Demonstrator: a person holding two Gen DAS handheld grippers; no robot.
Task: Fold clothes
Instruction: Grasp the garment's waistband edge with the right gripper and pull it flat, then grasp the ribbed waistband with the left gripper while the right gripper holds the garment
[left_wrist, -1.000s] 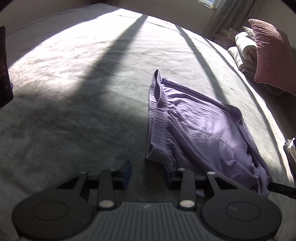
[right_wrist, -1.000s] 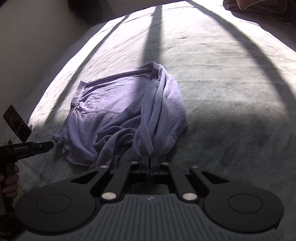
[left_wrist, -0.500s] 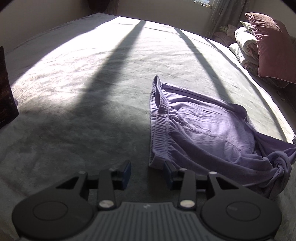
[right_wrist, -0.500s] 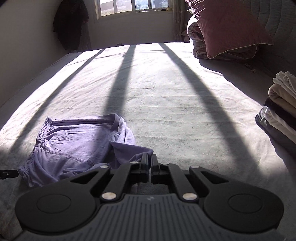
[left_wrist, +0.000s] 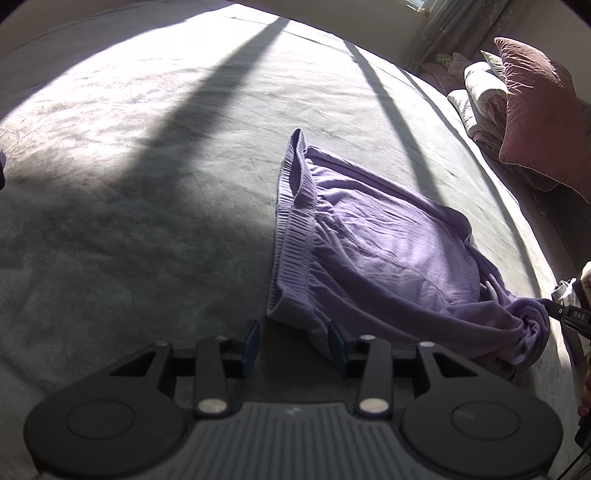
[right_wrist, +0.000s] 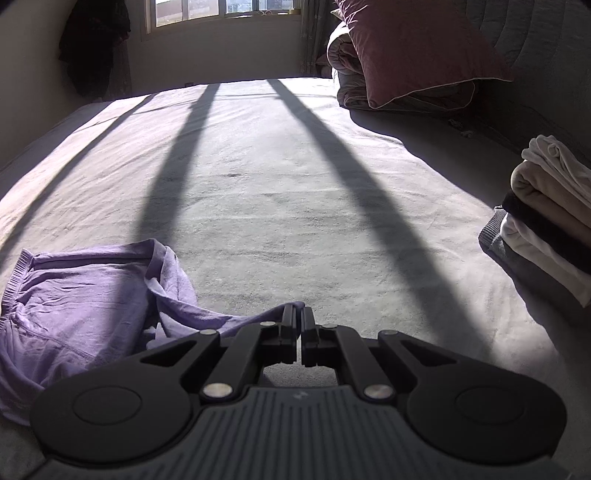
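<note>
A pair of lilac shorts (left_wrist: 373, 254) with a ribbed waistband lies on the grey bed cover (left_wrist: 147, 184). My left gripper (left_wrist: 293, 341) is open, its jaws straddling the near corner of the waistband. In the right wrist view the same lilac shorts (right_wrist: 85, 295) spread at the lower left, and one leg is drawn out towards my right gripper (right_wrist: 299, 317), which is shut on that fabric end. From the left wrist camera the right gripper's tip (left_wrist: 569, 317) shows at the far right, holding the bunched leg (left_wrist: 528, 325).
A maroon pillow (right_wrist: 413, 51) rests on rolled bedding (right_wrist: 343, 77) at the bed's far end by the window. A stack of folded clothes (right_wrist: 546, 221) sits at the right edge of the bed. Broad shadow bars cross the bed cover (right_wrist: 295, 184).
My right gripper has pulled the shorts' leg out to the right, stretching the crumpled fabric. The left gripper has stayed open at the waistband corner.
</note>
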